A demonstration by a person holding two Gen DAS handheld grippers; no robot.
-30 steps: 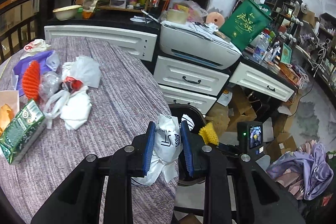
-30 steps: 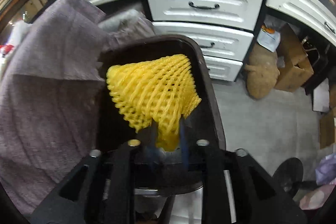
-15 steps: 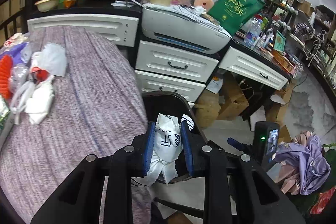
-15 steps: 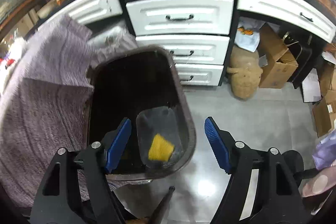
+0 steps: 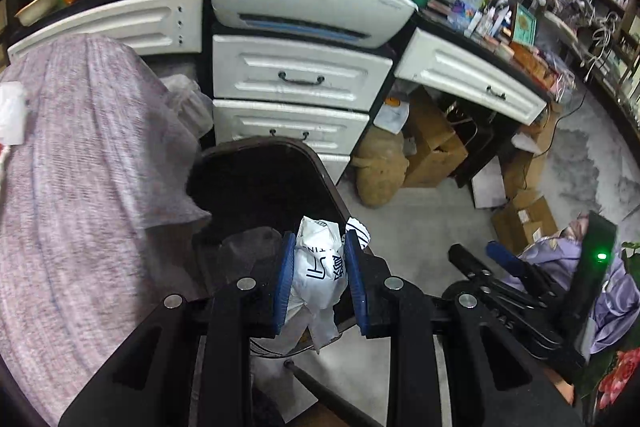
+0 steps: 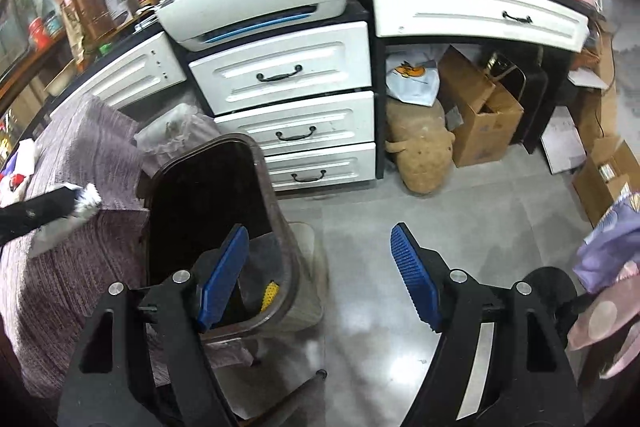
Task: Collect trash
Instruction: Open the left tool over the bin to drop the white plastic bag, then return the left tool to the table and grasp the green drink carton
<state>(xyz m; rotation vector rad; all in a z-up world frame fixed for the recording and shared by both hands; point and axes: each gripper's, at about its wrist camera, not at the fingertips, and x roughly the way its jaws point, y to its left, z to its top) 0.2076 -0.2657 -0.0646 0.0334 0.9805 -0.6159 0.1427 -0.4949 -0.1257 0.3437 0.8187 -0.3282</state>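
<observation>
Grey floor tiles (image 6: 380,247) lay before white drawers (image 6: 288,107) and a printer (image 6: 256,3). Beside the purple-clothed table (image 5: 80,167) stood a dark bin (image 6: 208,195) holding yellow netting (image 6: 269,295). Left gripper (image 5: 320,279) pinched a white bag (image 5: 318,267) above the bin; right gripper (image 6: 320,275) stood spread.

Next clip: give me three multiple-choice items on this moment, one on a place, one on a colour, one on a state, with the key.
1. Where is the yellow foam net?
A. On the table
B. Inside the trash bin
C. In the right gripper

2. What colour are the gripper pads?
A. Blue
B. Red
C. Green

3. What is the state of the left gripper?
A. Open and holding nothing
B. Shut on the white plastic bag
C. Shut on a green carton

Key: B, the net lies low inside the bin; A, both grippers' pads show blue; B, the jaws press the bag from both sides, while the right gripper is open.
</observation>
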